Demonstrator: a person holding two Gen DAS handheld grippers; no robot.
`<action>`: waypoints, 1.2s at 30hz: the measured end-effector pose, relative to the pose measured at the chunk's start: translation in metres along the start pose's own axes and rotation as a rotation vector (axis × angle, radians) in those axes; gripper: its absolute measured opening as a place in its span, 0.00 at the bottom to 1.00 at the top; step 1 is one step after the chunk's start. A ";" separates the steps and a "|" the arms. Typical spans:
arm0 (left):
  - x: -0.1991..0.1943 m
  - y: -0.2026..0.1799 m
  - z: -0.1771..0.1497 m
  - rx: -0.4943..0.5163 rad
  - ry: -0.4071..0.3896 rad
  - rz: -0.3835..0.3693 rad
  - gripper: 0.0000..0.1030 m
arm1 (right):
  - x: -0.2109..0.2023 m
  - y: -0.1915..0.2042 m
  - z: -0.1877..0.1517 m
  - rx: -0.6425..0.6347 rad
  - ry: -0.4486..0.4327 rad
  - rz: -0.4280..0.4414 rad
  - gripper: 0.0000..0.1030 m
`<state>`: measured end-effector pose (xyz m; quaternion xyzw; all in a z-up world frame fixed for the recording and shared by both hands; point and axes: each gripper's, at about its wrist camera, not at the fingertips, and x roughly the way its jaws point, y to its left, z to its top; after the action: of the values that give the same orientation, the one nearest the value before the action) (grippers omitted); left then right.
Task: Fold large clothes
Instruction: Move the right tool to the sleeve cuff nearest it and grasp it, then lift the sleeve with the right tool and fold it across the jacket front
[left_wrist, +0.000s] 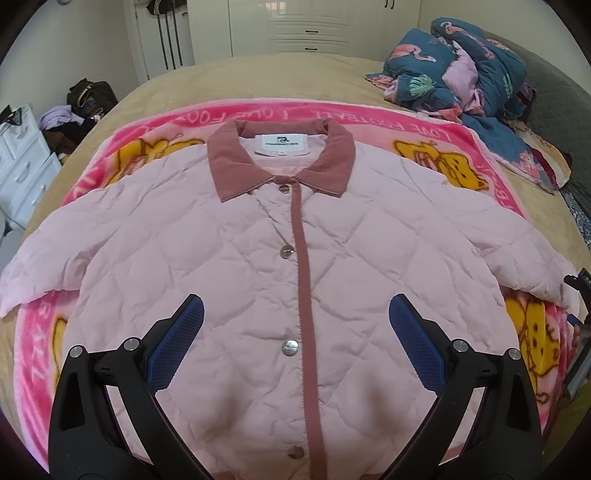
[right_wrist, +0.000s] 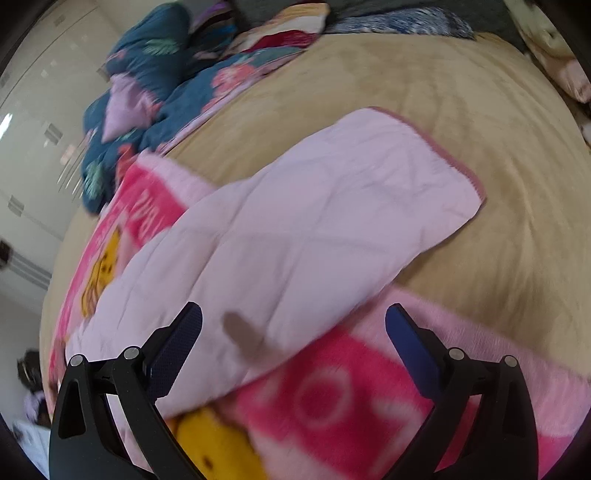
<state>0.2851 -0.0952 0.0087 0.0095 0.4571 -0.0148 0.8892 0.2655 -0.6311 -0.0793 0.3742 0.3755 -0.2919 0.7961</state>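
Jacket (left_wrist: 288, 280): flat, face up, buttoned, on pink blanket (left_wrist: 476, 147) on bed (left_wrist: 258, 77)
Left gripper (left_wrist: 296, 314): spread wide above jacket front, empty
Right gripper (right_wrist: 293, 321): spread wide over sleeve (right_wrist: 303, 236), empty

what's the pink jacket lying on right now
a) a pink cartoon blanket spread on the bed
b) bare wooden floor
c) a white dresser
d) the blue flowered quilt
a: the jacket lies flat, buttoned, on the pink cartoon blanket, which is spread over the tan bed; the blue quilt is bunched up apart from it.
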 end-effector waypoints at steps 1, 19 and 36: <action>-0.001 0.001 0.000 -0.002 0.000 0.006 0.91 | 0.002 -0.005 0.004 0.016 -0.004 0.002 0.96; -0.047 -0.009 0.024 -0.037 -0.007 0.040 0.91 | -0.028 0.004 0.088 -0.003 -0.154 0.211 0.24; -0.057 0.110 0.068 -0.146 -0.139 0.009 0.91 | -0.202 0.256 0.010 -0.498 -0.408 0.566 0.23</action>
<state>0.3110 0.0137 0.0956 -0.0544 0.3941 0.0220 0.9172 0.3498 -0.4612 0.1865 0.1934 0.1518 -0.0306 0.9688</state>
